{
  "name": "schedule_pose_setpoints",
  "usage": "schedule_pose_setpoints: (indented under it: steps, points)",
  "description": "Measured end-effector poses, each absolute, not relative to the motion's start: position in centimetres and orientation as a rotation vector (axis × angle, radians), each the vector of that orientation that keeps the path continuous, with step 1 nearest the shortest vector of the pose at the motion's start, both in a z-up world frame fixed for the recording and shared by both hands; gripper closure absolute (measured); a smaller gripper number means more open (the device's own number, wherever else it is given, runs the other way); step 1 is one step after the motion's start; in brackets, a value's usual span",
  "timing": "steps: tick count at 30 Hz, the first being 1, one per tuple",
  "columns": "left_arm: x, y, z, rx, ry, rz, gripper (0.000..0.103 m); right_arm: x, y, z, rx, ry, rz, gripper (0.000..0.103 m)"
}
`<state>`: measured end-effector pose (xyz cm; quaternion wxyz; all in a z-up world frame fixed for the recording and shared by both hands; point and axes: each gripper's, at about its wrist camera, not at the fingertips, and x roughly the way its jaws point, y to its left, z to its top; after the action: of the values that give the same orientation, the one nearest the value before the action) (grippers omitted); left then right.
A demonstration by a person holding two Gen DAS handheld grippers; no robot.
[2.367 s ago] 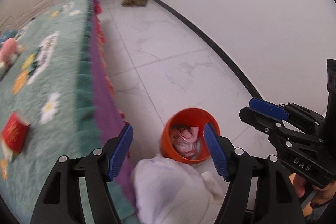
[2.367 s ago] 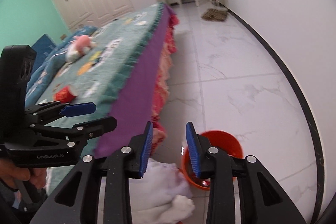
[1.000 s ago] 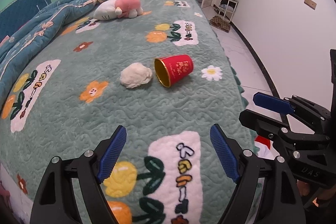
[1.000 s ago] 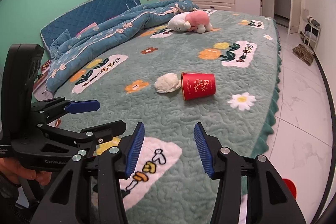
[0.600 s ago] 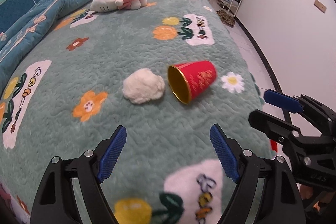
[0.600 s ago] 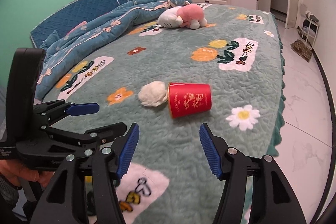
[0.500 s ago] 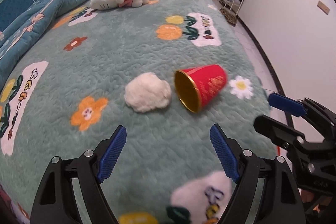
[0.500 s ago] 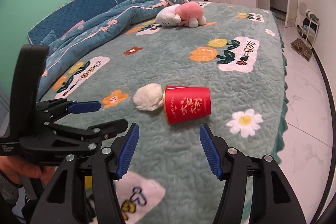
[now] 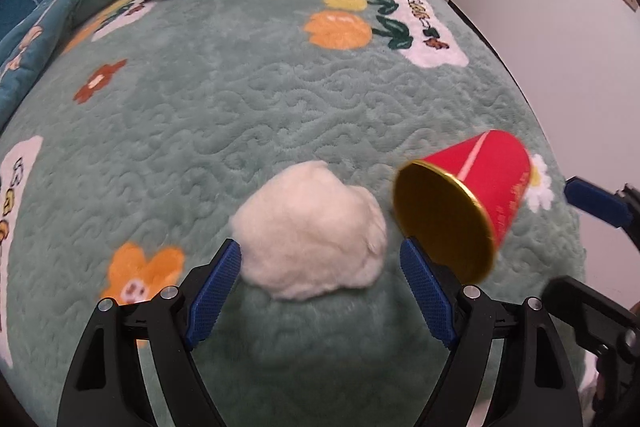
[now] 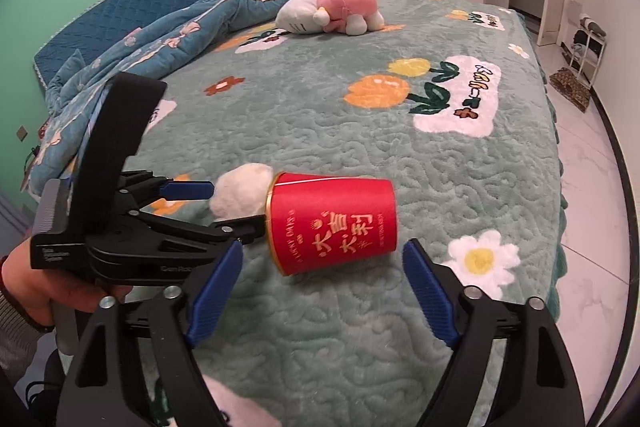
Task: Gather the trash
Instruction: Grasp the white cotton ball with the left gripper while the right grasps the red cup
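Hovering over the bedspread [image 9: 280, 99], the left gripper [image 9: 320, 267] is spreading its jaws wide around nothing, with a white crumpled wad [image 9: 310, 231] lying straight ahead between the blue pads. The right gripper [image 10: 322, 279], equally wide and empty, is facing a red paper cup [image 10: 334, 223] tipped on its side just ahead, its long axis running crosswise to the fingers, mouth toward the wad. Each piece is lying nearest its own gripper.

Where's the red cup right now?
The red cup lies on its side on the green bedspread, touching the white wad, framed by the open right gripper.
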<state>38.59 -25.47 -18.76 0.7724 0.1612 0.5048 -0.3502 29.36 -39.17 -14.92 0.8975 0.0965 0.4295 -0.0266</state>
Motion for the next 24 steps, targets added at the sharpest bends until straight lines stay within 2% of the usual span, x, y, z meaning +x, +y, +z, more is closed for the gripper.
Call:
schedule_pose_setpoints:
  steps: [2,3,4,5,7,8,9,10,24]
  points:
    - [38.9,-25.6,-19.3,0.353,1.087,-0.768,0.021,29.8,-39.3,-15.3,0.196,0.893,-0.06,0.016]
    - [38.9,-25.7,-19.7,0.365,1.082,-0.778,0.025,29.9,-39.3,-15.4,0.193,0.895,-0.062,0.016]
    - [39.0,-25.8,-19.9,0.378,1.079,-0.777,0.039,30.1,-39.3,-15.5,0.191,0.896,-0.063,0.015]
    - [39.0,-25.7,-20.3,0.4,1.075,-0.763,0.045,30.2,-39.3,-15.5,0.19,0.897,-0.063,0.015]
    - [39.2,-25.3,-20.5,0.401,1.079,-0.755,0.067,30.5,-39.3,-15.7,0.182,0.899,-0.066,0.011]
    - [39.3,-24.9,-20.4,0.386,1.087,-0.759,0.073,30.7,-39.2,-15.8,0.177,0.898,-0.067,0.01]
    - [39.4,-24.3,-20.2,0.376,1.093,-0.76,0.083,30.8,-39.1,-16.0,0.174,0.9,-0.068,0.009]
    - [39.3,-24.0,-20.0,0.387,1.088,-0.747,0.088,31.0,-39.1,-16.1,0.172,0.902,-0.069,0.008]
    - [39.5,-22.4,-19.2,0.317,1.103,-0.757,0.091,34.1,-39.0,-18.4,0.142,0.942,-0.102,0.007]
